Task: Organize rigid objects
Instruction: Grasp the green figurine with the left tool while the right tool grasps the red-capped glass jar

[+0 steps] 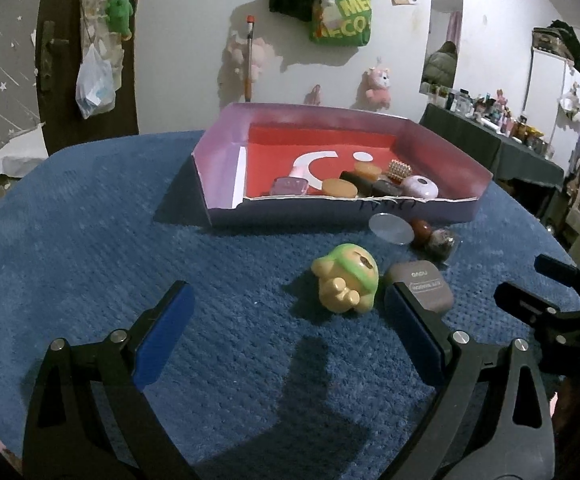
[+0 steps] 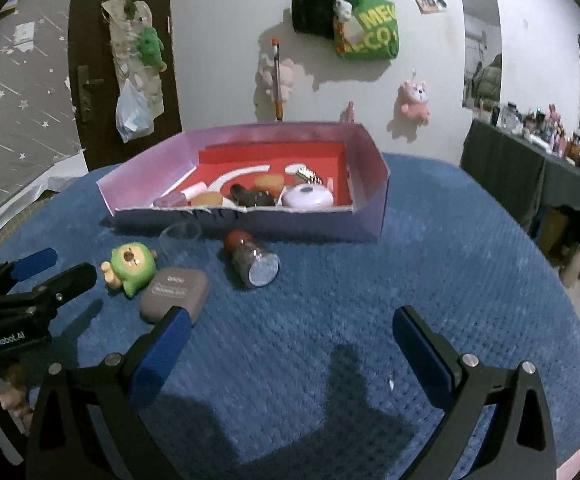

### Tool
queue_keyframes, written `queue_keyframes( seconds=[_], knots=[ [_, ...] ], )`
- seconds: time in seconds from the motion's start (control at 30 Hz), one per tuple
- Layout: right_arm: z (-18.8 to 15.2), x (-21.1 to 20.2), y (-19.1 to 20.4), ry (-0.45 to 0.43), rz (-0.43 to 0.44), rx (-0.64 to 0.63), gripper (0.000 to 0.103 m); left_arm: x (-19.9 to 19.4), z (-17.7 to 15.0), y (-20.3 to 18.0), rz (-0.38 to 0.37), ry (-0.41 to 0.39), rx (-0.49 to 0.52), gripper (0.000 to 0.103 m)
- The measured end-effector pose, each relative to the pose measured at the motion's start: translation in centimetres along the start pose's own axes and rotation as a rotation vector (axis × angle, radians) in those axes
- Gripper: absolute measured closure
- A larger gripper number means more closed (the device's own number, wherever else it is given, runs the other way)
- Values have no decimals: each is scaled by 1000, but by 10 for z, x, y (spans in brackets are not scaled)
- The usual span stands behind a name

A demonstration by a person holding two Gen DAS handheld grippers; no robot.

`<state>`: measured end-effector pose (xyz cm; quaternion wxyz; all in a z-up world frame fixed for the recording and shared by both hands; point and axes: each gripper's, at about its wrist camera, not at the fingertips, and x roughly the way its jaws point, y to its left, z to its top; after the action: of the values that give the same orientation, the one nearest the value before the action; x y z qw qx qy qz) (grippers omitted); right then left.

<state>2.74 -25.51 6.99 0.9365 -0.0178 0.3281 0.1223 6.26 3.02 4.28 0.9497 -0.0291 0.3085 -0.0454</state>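
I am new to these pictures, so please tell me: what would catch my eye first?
The pink box with a red floor, at the far side of the blue cloth, already holds several small items. In front of it lie a green toy, a grey case and a jar on its side. Both grippers are open.

Left gripper (image 1: 288, 332): black frame, blue finger pads (image 1: 162, 336), silver pivot screws; right gripper (image 2: 290, 354): identical build; white "GenRobot.AI" lettering on the left unit's black body, seen at nine o'clock.
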Motion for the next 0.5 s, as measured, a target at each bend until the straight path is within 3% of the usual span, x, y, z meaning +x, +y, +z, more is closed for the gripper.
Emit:
queue_keyframes(
  seconds=[0.5],
  knots=[
    [0, 10, -3, 43, 2, 6, 0, 8, 6, 4, -22, 68, -11, 6]
  ],
)
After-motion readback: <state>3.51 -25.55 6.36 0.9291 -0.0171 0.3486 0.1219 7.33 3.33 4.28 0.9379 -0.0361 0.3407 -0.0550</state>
